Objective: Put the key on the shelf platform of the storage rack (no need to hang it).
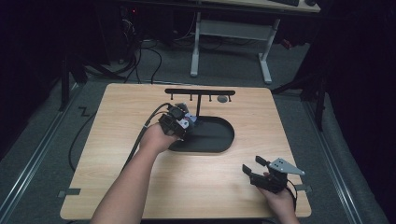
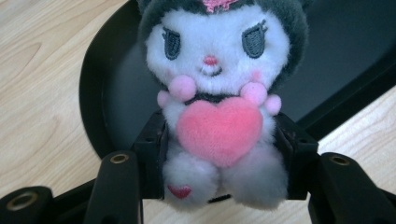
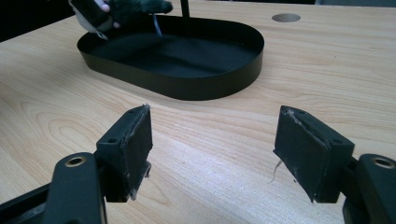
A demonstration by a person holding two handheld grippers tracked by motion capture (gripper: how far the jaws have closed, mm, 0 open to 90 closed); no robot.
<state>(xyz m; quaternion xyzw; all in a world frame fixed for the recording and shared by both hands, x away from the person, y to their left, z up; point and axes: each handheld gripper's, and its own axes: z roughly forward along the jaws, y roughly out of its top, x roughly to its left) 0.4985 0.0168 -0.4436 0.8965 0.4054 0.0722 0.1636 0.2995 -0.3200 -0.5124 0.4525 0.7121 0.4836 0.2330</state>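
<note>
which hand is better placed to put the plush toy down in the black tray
Left. The left gripper already clamps the plush toy at the black tray edge. The right gripper is open, holding nothing, over bare table nearer the person.

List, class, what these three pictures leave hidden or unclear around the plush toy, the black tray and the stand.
- Plush toy: ears cut by the left gripper view's top edge; in the high view, mostly hidden behind the left gripper.
- Black tray: its left end is covered by the left hand in the high view.
- Stand's hooks: too small to make out.
</note>
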